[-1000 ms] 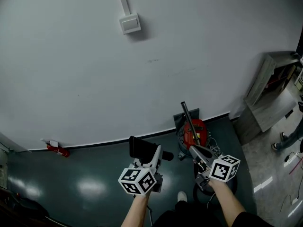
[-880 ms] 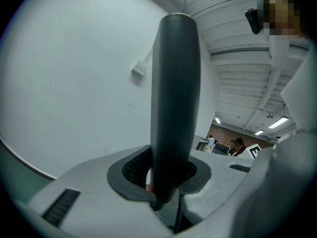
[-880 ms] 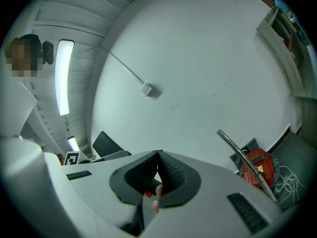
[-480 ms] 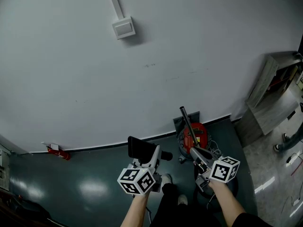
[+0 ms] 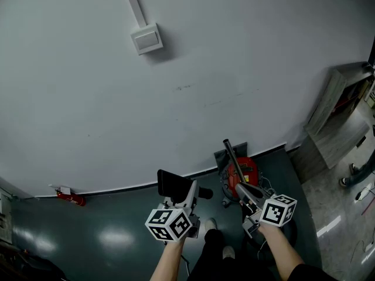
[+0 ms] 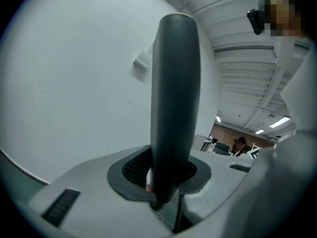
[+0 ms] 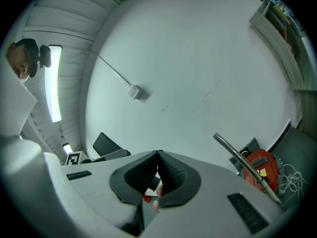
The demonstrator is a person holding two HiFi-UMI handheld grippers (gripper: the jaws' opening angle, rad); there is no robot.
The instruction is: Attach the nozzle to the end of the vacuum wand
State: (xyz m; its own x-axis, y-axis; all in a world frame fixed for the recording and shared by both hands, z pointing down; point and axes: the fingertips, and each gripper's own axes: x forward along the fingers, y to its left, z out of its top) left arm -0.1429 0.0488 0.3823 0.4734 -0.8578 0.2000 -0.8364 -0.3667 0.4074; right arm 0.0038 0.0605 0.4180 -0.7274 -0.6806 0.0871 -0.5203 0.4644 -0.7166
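A black nozzle (image 5: 173, 184) stands upright in my left gripper (image 5: 185, 193), whose jaws are shut on its lower end. In the left gripper view the nozzle (image 6: 176, 98) rises as a dark tube out of the pads and fills the middle. The red vacuum (image 5: 243, 170) sits on the floor against the wall, and its metal wand (image 5: 230, 152) leans up and to the left. My right gripper (image 5: 242, 190) is shut and empty, just in front of the vacuum. In the right gripper view the wand (image 7: 240, 162) and the vacuum (image 7: 259, 165) lie to the right of the jaws.
A white wall fills most of the view, with a switch box (image 5: 146, 38) and a conduit on it. A red extinguisher (image 5: 69, 198) lies at the wall's foot on the left. A grey cabinet (image 5: 331, 122) stands at the right. Cables (image 5: 266, 186) lie beside the vacuum. My shoes (image 5: 211, 224) are below.
Both grippers have moved forward with me toward the wall and vacuum; my leg and shoes have come into view. The nozzle stays gripped, and the right gripper stays shut.
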